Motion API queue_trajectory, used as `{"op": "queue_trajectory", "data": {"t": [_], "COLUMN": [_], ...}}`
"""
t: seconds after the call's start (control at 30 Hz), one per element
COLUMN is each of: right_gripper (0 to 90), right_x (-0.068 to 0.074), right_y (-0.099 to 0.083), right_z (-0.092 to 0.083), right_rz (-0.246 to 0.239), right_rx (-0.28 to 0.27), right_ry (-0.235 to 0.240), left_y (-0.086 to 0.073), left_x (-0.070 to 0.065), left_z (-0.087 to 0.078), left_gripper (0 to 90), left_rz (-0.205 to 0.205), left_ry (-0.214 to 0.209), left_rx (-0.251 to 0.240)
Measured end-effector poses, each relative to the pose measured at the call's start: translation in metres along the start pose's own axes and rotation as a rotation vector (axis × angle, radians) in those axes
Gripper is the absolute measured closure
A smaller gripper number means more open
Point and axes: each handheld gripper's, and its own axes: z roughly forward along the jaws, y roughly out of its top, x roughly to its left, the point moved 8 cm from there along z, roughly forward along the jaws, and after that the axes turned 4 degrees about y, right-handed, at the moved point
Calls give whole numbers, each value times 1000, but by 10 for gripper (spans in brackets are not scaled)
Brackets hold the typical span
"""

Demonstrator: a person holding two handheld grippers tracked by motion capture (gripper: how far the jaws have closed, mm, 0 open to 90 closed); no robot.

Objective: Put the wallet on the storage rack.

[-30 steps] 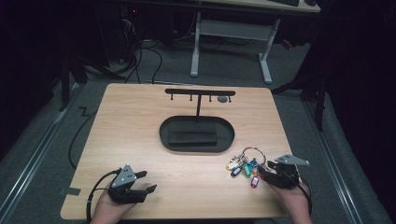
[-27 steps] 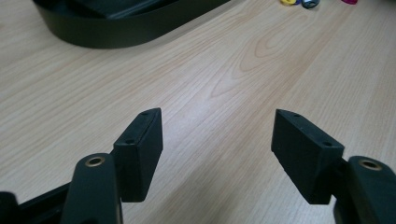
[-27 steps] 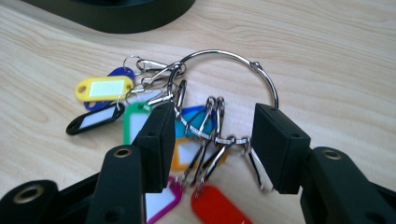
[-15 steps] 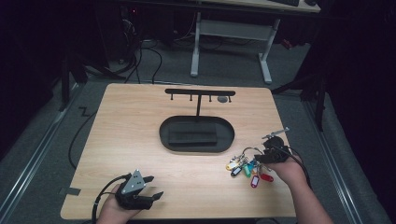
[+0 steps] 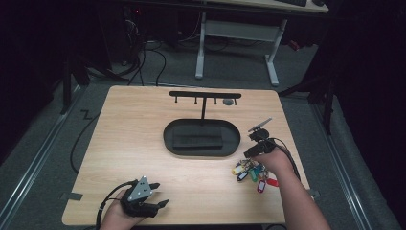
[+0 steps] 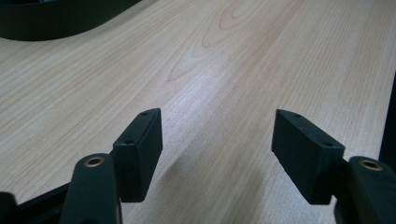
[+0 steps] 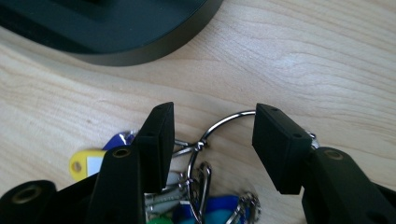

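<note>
While its jaws stand apart, the right hand-held gripper (image 7: 212,149) straddles the key ring (image 7: 219,128), gripping nothing.

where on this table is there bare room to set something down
The table is bare left of the oval black base, up to its left edge. Also bare: the front strip between the left hand-held gripper and the bunch of keys. The right front corner is crowded.

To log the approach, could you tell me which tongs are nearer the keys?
Right. The right tongs hover open directly over the keys, straddling the big ring. The left tongs sit open at the table's near left corner, far from them.
</note>
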Motion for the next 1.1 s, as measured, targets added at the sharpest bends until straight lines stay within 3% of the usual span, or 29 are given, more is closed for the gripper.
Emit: {"op": "queue_trajectory", "data": {"t": [0.1,0.27,0.57,0.67,0.83,0.97,1.0,1.1], "right_gripper": [539,620,617,643,684,756,800,844], "right_x": [-3,-10,-11,-10,-9,-5,-2,2], "right_y": [1,1,2,2,-2,-6,-8,-10], "right_z": [5,4,14,14,13,11,11,10], "right_rz": [27,118,148,147,133,83,44,26], "right_rx": [34,37,80,88,107,126,134,142], "right_ry": [-25,18,33,41,43,39,26,32], "left_y": [1,-1,-2,-1,-1,-2,-2,-1], "left_x": [0,-1,-8,-10,-9,-10,-10,-11], "left_z": [-1,1,5,5,4,4,4,4], "left_gripper": [352,357,370,377,376,376,376,377], "left_rz": [-1,11,58,82,79,76,76,81], "left_ry": [-2,-18,-13,-9,-5,-2,0,1], "left_rx": [3,11,35,35,32,36,35,34]}}
